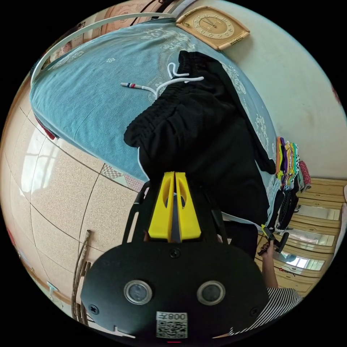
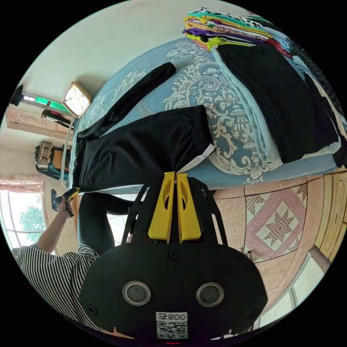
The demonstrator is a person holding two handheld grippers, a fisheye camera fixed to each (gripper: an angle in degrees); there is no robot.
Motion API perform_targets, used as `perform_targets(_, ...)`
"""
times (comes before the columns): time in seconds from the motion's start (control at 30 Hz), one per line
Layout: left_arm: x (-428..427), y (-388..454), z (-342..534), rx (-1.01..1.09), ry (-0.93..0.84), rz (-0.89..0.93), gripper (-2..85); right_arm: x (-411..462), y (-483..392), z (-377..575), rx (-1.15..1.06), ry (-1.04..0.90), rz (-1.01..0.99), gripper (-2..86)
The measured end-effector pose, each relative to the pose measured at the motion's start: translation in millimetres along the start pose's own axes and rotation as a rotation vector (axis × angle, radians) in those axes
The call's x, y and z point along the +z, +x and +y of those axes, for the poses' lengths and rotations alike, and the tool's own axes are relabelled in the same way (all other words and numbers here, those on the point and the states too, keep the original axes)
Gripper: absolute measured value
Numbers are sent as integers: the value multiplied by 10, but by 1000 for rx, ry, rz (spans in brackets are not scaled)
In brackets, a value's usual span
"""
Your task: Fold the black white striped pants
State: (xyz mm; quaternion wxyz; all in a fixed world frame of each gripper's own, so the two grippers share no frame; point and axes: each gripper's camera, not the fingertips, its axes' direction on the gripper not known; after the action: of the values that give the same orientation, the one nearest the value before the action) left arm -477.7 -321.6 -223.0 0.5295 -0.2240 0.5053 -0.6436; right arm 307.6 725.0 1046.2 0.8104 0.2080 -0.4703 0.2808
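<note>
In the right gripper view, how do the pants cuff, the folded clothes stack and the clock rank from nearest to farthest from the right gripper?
1. Pants cuff: with its white stripe, right at the right gripper tips.
2. Clock: up and left, by the wall beyond the pants' waist end.
3. Folded clothes stack: top of the view, at the bed's far corner.
</note>
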Motion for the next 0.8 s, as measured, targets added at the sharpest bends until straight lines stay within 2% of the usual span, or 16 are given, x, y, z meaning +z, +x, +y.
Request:
perform_targets(0.1,-1,140,-82,8,-2,-8,2,-184,-45,0,-13,65,-10,7)
perform_targets(0.2,20,295,-177,5,-8,-15,3,-102,-35,-24,-3,3,-14,8)
perform_targets(0.37,-43,608,-302,21,32,-32,5,-25,334,254,159,-10,-172,12)
perform_targets(0.53,-174,1085,-451,134,117,8,15,-263,605,460,269,54,-222,23)
perform_targets(0.67,-87,1650,-821,245,127,152,39,-414,351,112,178,119,-268,37)
perform_targets(0.8,196,2266,-1397,259,109,279,59,-414,-74,-557,45,150,-274,54)
